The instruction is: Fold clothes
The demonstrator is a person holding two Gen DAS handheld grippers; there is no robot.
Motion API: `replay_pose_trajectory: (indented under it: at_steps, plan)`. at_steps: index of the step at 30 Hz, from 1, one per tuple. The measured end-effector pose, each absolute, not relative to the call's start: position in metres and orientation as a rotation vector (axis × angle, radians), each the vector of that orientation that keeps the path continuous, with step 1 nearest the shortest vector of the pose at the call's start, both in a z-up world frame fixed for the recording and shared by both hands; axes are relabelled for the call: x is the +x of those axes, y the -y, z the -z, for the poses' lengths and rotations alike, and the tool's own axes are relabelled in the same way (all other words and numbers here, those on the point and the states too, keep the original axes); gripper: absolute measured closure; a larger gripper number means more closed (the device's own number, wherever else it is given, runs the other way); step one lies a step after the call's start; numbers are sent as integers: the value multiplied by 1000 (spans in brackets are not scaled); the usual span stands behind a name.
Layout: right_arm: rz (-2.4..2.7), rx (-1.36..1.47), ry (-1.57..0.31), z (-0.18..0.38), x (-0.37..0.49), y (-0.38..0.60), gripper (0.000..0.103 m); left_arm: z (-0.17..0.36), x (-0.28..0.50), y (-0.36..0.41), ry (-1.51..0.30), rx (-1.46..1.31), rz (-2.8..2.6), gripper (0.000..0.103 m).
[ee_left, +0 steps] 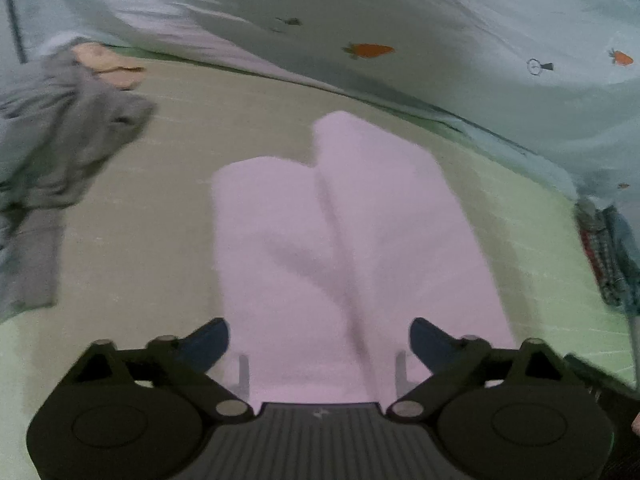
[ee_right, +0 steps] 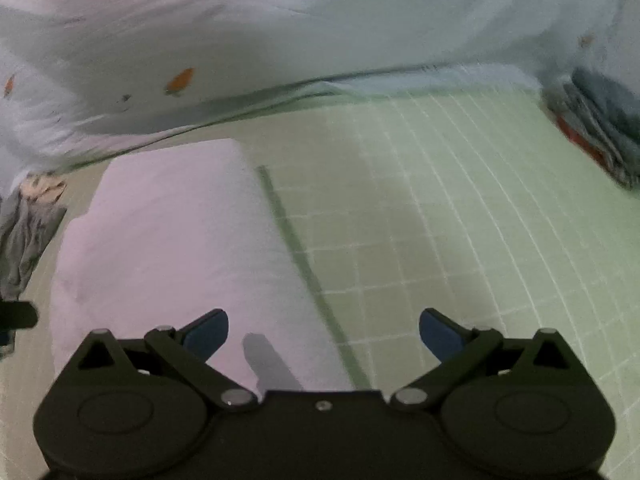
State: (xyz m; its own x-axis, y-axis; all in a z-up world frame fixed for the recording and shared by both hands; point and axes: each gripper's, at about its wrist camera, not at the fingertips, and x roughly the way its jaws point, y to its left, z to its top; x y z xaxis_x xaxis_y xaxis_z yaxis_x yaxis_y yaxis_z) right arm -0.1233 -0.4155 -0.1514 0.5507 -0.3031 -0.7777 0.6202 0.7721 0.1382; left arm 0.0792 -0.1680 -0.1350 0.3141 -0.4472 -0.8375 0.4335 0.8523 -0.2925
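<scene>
A pale pink folded garment (ee_left: pixel 320 240) lies flat on the green checked sheet (ee_left: pixel 520 272), with a fold seam down its middle. My left gripper (ee_left: pixel 320 342) is open and empty, its blue fingertips (ee_left: pixel 212 340) apart above the garment's near end. In the right wrist view the same pink garment (ee_right: pixel 172 248) lies to the left. My right gripper (ee_right: pixel 324 334) is open and empty over the garment's right edge and the green sheet (ee_right: pixel 440 220).
A crumpled grey garment (ee_left: pixel 60 152) lies at the left, with a peach piece (ee_left: pixel 108 64) behind it. A pale blue carrot-print blanket (ee_left: pixel 440 40) is heaped along the back. A stack of dark and plaid clothes (ee_right: pixel 600 136) sits at the right.
</scene>
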Motion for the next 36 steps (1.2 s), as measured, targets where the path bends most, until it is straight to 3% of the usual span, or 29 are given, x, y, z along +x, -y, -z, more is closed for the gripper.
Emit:
replay_pose_trajectory:
  at_steps: [5, 7, 12, 22, 26, 30, 36]
  plan:
    - [629, 472, -831, 159, -126, 441, 0, 153, 104, 206, -1168, -22, 598, 36]
    - [642, 493, -839, 165, -123, 446, 0, 157, 107, 216, -1177, -14, 599, 71]
    - [641, 517, -866, 179, -120, 450, 0, 142, 93, 227, -1097, 55, 593, 93]
    - [626, 483, -841, 172, -121, 437, 0, 59, 40, 221, -791, 107, 725, 97]
    - [618, 467, -828, 166, -118, 430, 0, 43, 44, 187, -803, 10, 706, 97]
    - [589, 445, -849, 167, -111, 420, 0, 81, 75, 133, -944, -106, 548, 96]
    - [541, 404, -879, 166, -94, 405, 0, 152, 97, 93, -1126, -159, 404, 82]
